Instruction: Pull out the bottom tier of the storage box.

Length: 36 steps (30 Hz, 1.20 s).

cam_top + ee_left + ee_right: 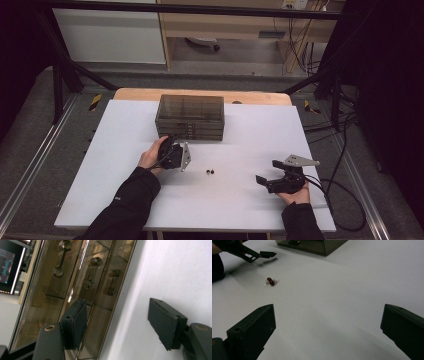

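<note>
High view puts the left gripper (170, 145) at the centre, just before the smoky drawer box (190, 117), its jaws apart and grasping nothing; all drawers look closed, so opening one is not yet done. The small red piece (271, 281) lies on the white table (250, 210). Lower right, the right gripper (267, 172) rests released.

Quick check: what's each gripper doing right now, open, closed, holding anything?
Left gripper: open, nothing between the jaws, pointed at the drawer box.
Right gripper: open wide, empty, over the white table.
</note>
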{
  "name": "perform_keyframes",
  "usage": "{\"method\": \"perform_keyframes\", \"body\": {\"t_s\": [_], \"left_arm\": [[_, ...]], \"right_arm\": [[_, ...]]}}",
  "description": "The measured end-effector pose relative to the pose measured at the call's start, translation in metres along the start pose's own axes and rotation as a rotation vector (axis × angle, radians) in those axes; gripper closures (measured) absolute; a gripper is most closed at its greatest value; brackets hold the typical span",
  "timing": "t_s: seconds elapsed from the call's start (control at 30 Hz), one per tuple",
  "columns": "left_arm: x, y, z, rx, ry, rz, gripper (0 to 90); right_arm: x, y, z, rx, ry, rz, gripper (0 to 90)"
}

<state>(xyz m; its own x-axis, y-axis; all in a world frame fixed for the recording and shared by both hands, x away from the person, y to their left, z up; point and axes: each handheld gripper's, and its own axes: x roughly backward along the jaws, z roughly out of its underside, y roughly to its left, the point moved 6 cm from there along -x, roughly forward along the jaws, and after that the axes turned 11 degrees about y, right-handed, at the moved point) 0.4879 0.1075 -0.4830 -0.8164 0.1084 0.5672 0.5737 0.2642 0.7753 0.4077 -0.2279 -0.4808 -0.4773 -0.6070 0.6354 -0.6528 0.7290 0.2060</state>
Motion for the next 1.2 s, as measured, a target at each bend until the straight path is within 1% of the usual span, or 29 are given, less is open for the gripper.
{"method": "perform_keyframes", "body": {"t_s": [0.03, 0.1, 0.13, 0.17, 0.27, 0.33, 0.37, 0.4, 0.43, 0.47, 0.67, 0.73, 0.8, 0.9, 0.97, 1.07, 1.13, 1.2], "left_arm": [[-0.001, 0.000, 0.000, -0.016, 0.005, -0.009, 33.4], [-0.002, 0.000, -0.001, -0.030, 0.011, -0.021, 34.6], [-0.003, -0.001, -0.001, -0.026, 0.006, -0.025, 36.7], [-0.004, -0.001, -0.001, -0.029, 0.006, -0.031, 37.5], [-0.006, -0.002, -0.002, -0.047, 0.016, -0.045, 38.4], [-0.006, -0.003, -0.002, -0.044, 0.007, -0.046, 39.1], [-0.007, -0.003, -0.003, -0.053, 0.011, -0.055, 39.7], [-0.008, -0.004, -0.003, -0.050, 0.010, -0.057, 40.0], [-0.009, -0.003, -0.003, -0.058, 0.017, -0.066, 40.1], [-0.010, -0.003, -0.003, -0.054, 0.015, -0.070, 40.2], [-0.013, -0.006, -0.004, -0.077, 0.019, -0.093, 43.1], [-0.014, -0.007, -0.006, -0.083, 0.015, -0.101, 43.6], [-0.015, -0.007, -0.007, -0.080, 0.005, -0.109, 43.5], [-0.016, -0.007, -0.008, -0.085, 0.003, -0.121, 44.0], [-0.017, -0.008, -0.009, -0.100, 0.007, -0.131, 44.7], [-0.018, -0.008, -0.010, -0.104, 0.001, -0.143, 46.0], [-0.018, -0.009, -0.010, -0.104, 0.000, -0.143, 47.6], [-0.019, -0.010, -0.011, -0.121, 0.005, -0.154, 47.9]], "right_arm": [[0.000, 0.000, 0.000, 0.000, -0.001, 0.000, 0.5], [0.000, 0.000, 0.000, 0.000, -0.002, 0.000, 0.5], [0.000, 0.000, 0.000, 0.000, -0.002, 0.000, 0.5], [0.000, 0.000, 0.000, 0.000, -0.002, 0.000, 0.5], [0.000, 0.000, 0.000, 0.000, -0.001, 0.000, 0.5], [0.000, 0.000, 0.000, -0.001, -0.002, 0.000, 0.5], [0.000, 0.000, 0.000, -0.002, -0.003, 0.000, 0.5], [0.000, 0.000, 0.000, -0.002, -0.003, -0.001, 0.5], [0.000, 0.000, 0.000, -0.002, -0.002, -0.002, 0.5], [0.000, 0.000, 0.000, 0.000, -0.002, -0.001, 0.5], [0.000, 0.000, 0.000, 0.000, -0.001, -0.001, 0.5], [0.000, 0.000, 0.000, -0.002, -0.002, -0.001, 0.5], [0.000, 0.000, 0.000, -0.002, -0.002, -0.001, 0.5], [0.000, 0.000, 0.000, -0.002, -0.004, 0.000, 0.5], [0.000, 0.000, 0.000, -0.002, -0.004, 0.000, 0.5], [0.000, 0.000, 0.000, -0.002, -0.003, 0.000, 0.5], [0.000, 0.000, 0.000, -0.003, -0.004, 0.000, 0.5], [0.001, 0.000, -0.001, -0.002, -0.005, -0.001, 0.5]]}}
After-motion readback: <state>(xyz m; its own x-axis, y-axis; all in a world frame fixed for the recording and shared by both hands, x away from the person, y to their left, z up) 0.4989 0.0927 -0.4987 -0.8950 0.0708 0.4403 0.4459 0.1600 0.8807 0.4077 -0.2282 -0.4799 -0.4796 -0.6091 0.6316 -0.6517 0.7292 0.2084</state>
